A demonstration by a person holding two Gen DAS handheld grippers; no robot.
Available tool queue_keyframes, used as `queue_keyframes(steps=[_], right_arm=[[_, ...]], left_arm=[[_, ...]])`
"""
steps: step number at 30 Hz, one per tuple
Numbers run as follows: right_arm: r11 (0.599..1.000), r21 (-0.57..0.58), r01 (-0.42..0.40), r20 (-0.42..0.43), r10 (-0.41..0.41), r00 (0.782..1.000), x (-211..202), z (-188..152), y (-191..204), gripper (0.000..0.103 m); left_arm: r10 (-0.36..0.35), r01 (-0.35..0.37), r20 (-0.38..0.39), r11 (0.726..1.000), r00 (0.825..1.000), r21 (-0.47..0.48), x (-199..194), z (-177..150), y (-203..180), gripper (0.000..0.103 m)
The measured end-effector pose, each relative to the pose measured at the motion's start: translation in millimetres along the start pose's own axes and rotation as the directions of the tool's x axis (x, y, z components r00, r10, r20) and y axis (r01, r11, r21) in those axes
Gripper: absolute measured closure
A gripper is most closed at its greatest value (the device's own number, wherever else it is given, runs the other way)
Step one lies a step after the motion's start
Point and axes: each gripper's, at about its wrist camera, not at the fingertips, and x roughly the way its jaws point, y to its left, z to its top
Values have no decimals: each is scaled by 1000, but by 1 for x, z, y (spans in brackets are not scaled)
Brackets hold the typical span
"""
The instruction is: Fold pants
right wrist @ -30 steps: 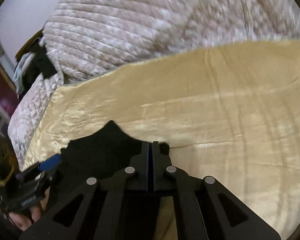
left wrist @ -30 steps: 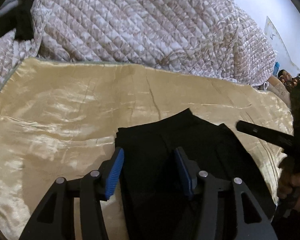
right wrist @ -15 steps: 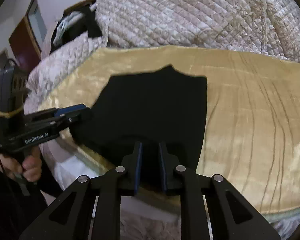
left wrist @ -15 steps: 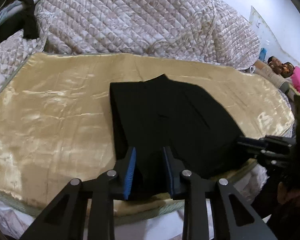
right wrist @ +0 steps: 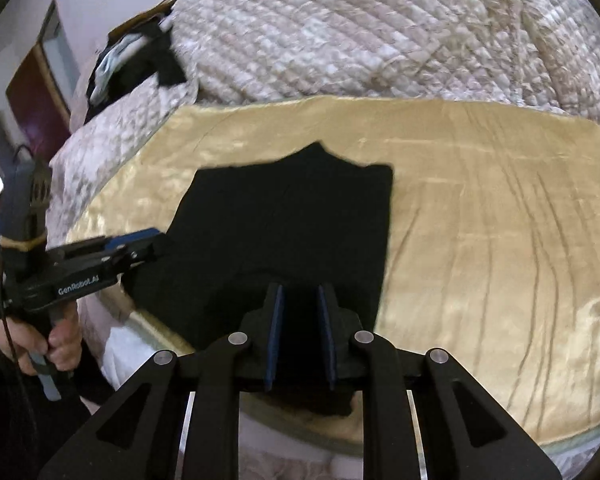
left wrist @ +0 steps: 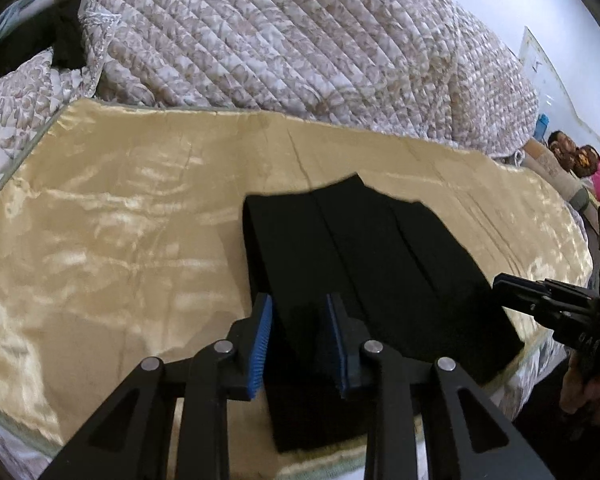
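The folded black pants (left wrist: 364,264) lie on the gold blanket (left wrist: 112,240), near its front edge. A quilted bedspread (left wrist: 284,48) is heaped behind. Left gripper (left wrist: 300,340) and right gripper (right wrist: 299,334) both stand partly apart over the pants' near hem, nothing clamped.

Black pants (left wrist: 364,264) on a shiny gold satin cover (left wrist: 112,248) edged in pale green. Behind, a quilted bedspread (left wrist: 284,52) in white with a beige-brown leafy print. Black grippers, left gripper (left wrist: 300,344) and right gripper (right wrist: 299,336), both with blue pads (left wrist: 262,340).
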Motion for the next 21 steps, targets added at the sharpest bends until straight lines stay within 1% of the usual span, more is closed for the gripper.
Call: queue_keyframes(steps=[2, 4, 5, 6, 7, 9, 12, 15, 16, 18, 20, 21], right_arm=[[999, 26, -19, 4, 19, 1000, 0, 13, -7, 85], [999, 40, -35, 1, 35, 999, 5, 21, -12, 85], [999, 44, -32, -15, 32, 999, 12, 23, -15, 85], [998, 58, -6, -63, 10, 998, 23, 23, -20, 85], [997, 77, 4, -102, 4, 995, 32, 22, -25, 85], [994, 111, -16, -86, 25, 996, 31, 23, -30, 85], [995, 103, 11, -57, -5, 998, 20, 32, -29, 85], [992, 125, 2, -42, 3, 999, 15, 43, -33, 85], [992, 123, -1, -37, 5, 999, 14, 47, -34, 85], [994, 113, -7, -23, 10, 1000, 13, 55, -34, 85], [993, 117, -23, -13, 25, 1000, 14, 58, -36, 79], [992, 123, -31, -11, 32, 999, 15, 57, -38, 71]], left_arm=[[-10, 10, -1, 1000, 1000, 9, 6, 9, 1, 73], [14, -13, -31, 1000, 999, 11, 21, 13, 4, 73], [10, -10, -49, 1000, 999, 8, 28, 13, 6, 73], [-1, 1, -57, 1000, 998, 0, 31, 14, 9, 72], [-5, 5, -55, 1000, 998, -4, 31, 15, 9, 72], [3, -2, -45, 1000, 999, 15, 27, 20, 8, 72], [7, -6, -35, 1000, 999, 29, 22, 33, 9, 72], [-11, 11, -10, 1000, 1000, 13, 14, 48, 13, 72], [-22, 22, -1, 1000, 1000, 2, 12, 50, 16, 70], [-44, 44, 6, 999, 999, -31, 9, 49, 22, 59], [-71, 70, -6, 995, 997, -69, 11, 41, 29, 58], [-81, 79, -19, 993, 997, -82, 14, 36, 32, 57]])
